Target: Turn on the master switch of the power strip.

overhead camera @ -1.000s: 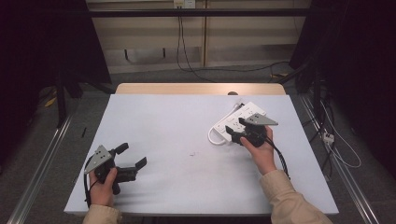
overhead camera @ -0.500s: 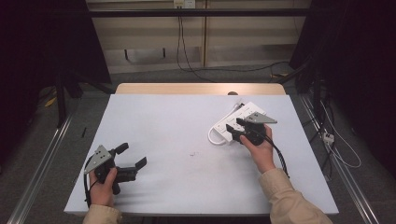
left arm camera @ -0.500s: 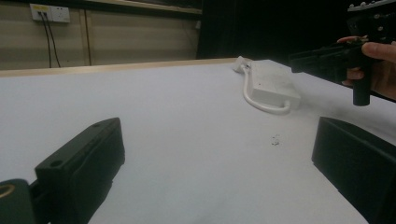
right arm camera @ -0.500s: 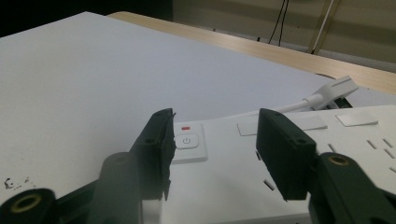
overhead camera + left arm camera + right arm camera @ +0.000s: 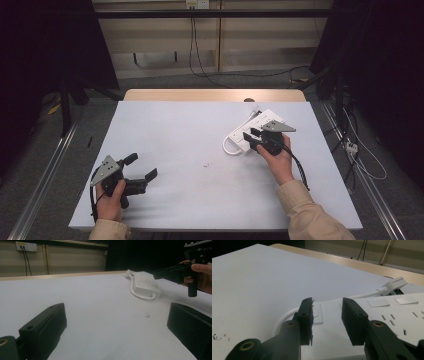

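A white power strip [image 5: 248, 134] lies right of centre in the high view, on a pale table [image 5: 190, 150], its short white cable [image 5: 231, 148] looping out from the near end. The right gripper [image 5: 252, 137] hangs over that end; its jaws have just been closing, yet in the right gripper view they stand apart above the strip's top face, near the switch [image 5: 316, 313], with a clear gap between them and nothing pressed between the pads. The plug [image 5: 393, 285] rests beyond, at the upper right of that view, near the table's wooden far edge.

At the lower left of the high view, the left gripper [image 5: 142, 167] sits low by the table's near edge, jaws spread wide and empty, well apart from the strip.

The strip looks to be a rigid plastic box, light enough for one gripper, with smooth, glossy faces that could slide under the pads. Its broad top offers no purchase; the long side walls seem the better place to pinch, close to the middle so that the body does not tip. The cable is pliable and springy and would likely drag or swing behind a lift, so holding by the cable alone would give poor control. The switch could be pressed by accident at this end.
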Tool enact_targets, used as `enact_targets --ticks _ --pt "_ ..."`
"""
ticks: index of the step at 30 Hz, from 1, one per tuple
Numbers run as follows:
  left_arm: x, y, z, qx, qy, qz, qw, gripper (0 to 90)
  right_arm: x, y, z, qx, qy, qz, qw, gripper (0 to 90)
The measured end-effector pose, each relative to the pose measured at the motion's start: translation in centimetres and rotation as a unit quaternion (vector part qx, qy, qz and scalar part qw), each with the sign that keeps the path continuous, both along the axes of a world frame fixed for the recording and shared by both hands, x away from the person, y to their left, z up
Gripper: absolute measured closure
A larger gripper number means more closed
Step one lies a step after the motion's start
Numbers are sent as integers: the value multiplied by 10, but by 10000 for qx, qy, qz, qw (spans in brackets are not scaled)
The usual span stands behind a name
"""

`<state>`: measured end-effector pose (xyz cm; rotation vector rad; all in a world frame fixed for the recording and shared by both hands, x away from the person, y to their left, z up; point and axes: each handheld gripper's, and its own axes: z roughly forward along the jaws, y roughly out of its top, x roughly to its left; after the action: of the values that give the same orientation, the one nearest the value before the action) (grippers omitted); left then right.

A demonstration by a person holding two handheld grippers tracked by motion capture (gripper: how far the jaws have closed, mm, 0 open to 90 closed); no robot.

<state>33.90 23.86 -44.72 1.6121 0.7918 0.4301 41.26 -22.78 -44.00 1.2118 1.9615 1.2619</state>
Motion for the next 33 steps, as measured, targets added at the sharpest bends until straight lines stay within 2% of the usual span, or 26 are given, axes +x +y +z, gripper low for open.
enact_targets --ticks 15,33 --pt "0 -1 0 5 4 -12 10000 22 1 2 -2 -21 36 74 10000 732" --pt "1 -2 -1 -30 25 -29 10000 22 6 5 -2 -16 159 218 9996 804"
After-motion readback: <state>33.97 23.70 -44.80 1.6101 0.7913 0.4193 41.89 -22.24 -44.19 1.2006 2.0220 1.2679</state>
